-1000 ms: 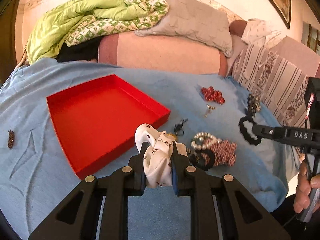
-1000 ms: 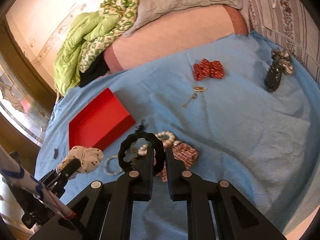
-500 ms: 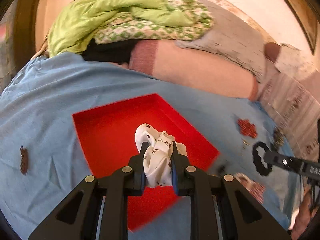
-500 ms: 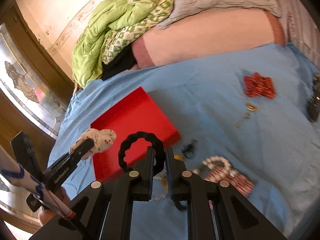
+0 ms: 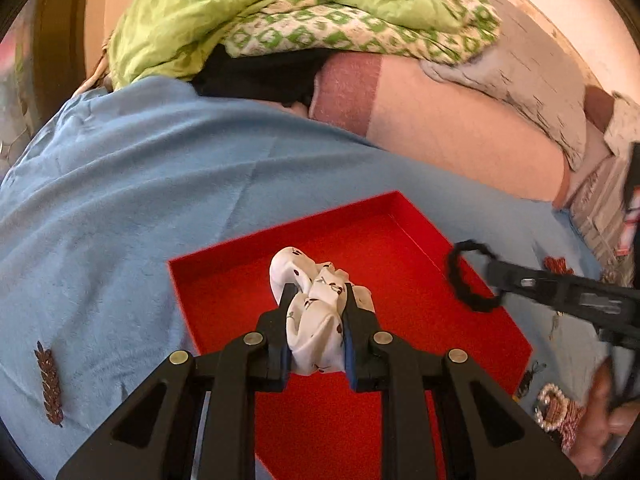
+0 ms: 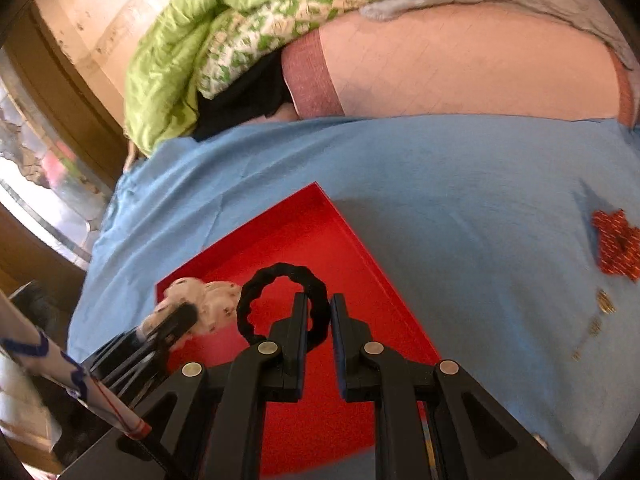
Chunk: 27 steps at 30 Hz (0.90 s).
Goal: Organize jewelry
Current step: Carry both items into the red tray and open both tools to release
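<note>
Holding a white printed scrunchie (image 5: 316, 316) in the left hand-held gripper (image 5: 316, 330), pinched between narrow jaws, hovering over the red tray (image 5: 400, 240) on a blue-covered bed (image 5: 140, 200). Carrying a black ring scrunchie (image 6: 282, 300) on the right hand-held gripper (image 6: 319, 334), seemingly looped round one finger, jaws narrowly apart, also over the tray. Nothing lying in the tray yet; judging the sorting barely begun. Waiting outside on the bed: leaf brooch (image 5: 50, 384), red bow (image 6: 616, 244), pearl bracelet (image 5: 554, 406). Leaving ample bare tray floor, low walls easy to clear, both tools close together.
</note>
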Motion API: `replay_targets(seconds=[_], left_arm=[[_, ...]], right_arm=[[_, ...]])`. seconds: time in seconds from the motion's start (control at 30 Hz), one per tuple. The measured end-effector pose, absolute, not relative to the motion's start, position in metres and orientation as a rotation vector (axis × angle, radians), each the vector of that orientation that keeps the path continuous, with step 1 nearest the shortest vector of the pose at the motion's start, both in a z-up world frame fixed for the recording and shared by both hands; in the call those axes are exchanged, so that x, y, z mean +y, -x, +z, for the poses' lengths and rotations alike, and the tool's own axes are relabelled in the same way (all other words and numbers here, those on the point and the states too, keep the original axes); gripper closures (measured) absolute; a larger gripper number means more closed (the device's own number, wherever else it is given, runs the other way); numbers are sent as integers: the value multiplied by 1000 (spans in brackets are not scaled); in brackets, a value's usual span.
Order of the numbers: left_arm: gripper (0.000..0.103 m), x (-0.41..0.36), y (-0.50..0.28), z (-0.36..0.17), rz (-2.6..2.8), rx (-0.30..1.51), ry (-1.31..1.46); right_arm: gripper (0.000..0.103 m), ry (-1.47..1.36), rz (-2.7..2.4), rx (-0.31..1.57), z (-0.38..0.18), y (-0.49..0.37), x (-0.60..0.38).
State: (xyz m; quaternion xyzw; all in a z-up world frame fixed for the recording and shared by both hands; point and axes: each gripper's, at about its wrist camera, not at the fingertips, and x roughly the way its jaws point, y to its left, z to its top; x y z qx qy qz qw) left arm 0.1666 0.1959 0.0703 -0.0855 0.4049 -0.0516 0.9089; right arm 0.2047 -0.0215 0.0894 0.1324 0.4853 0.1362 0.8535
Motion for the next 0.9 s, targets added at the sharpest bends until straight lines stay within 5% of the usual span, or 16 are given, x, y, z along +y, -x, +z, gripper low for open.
replay_targets(seconds=[0.43,0.6,0.77,0.9], left_arm=[[82,214,-179,54,-52,879,222],[68,210,-178,55,-43,871,205],[62,212,-176,60,-34,853,218],[61,210,-174,64,-30,844,203]], right_arm=[[90,-234,222,1093,43,-266,16],[90,-222,215,1098,40,-274,17],[66,-237,214,1090,44,-274,15],[66,-247,217,1081,49,-269,10]])
